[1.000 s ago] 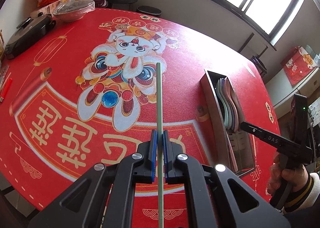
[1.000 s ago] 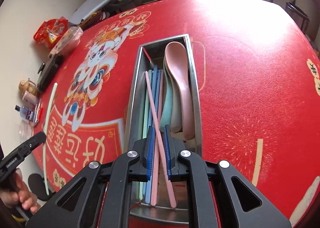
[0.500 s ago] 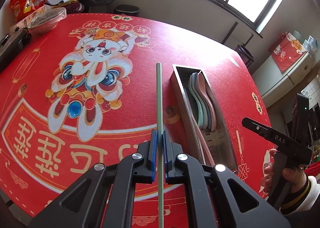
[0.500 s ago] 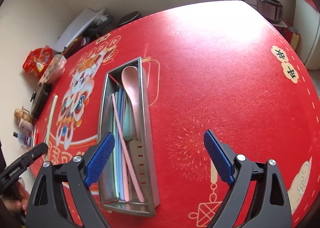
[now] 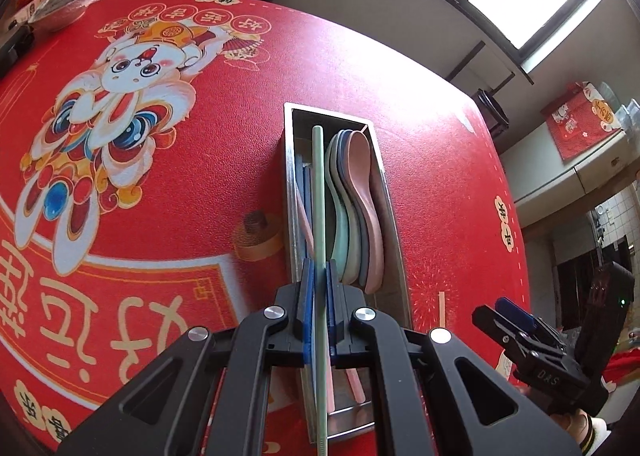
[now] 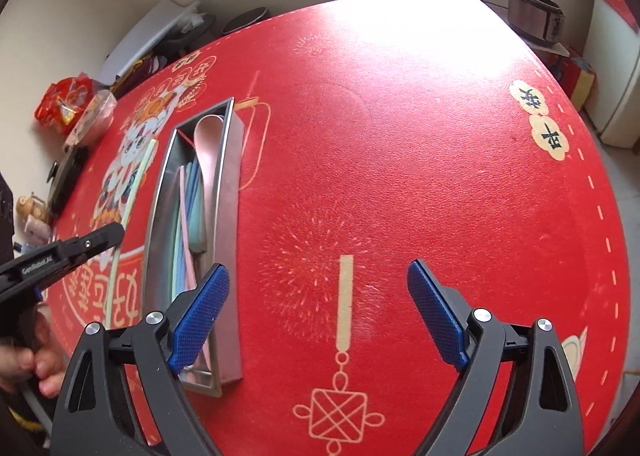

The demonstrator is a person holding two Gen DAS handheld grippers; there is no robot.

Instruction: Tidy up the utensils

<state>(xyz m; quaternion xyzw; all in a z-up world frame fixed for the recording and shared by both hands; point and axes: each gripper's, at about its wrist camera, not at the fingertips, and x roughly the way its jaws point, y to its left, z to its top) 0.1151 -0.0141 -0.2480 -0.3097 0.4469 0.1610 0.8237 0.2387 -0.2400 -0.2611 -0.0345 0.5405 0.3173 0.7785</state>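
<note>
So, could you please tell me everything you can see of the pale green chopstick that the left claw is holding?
The pale green chopstick is a long, thin, straight rod, matte and plastic-looking, the same width along its visible length. The left claw is shut on it between blue pads, gripping nearer its rear end, a short tail sticking out behind. It points forward, lined up lengthwise over the steel tray, above the blue and pink chopsticks and beside the stacked spoons. Whether it touches them cannot be told.
</note>
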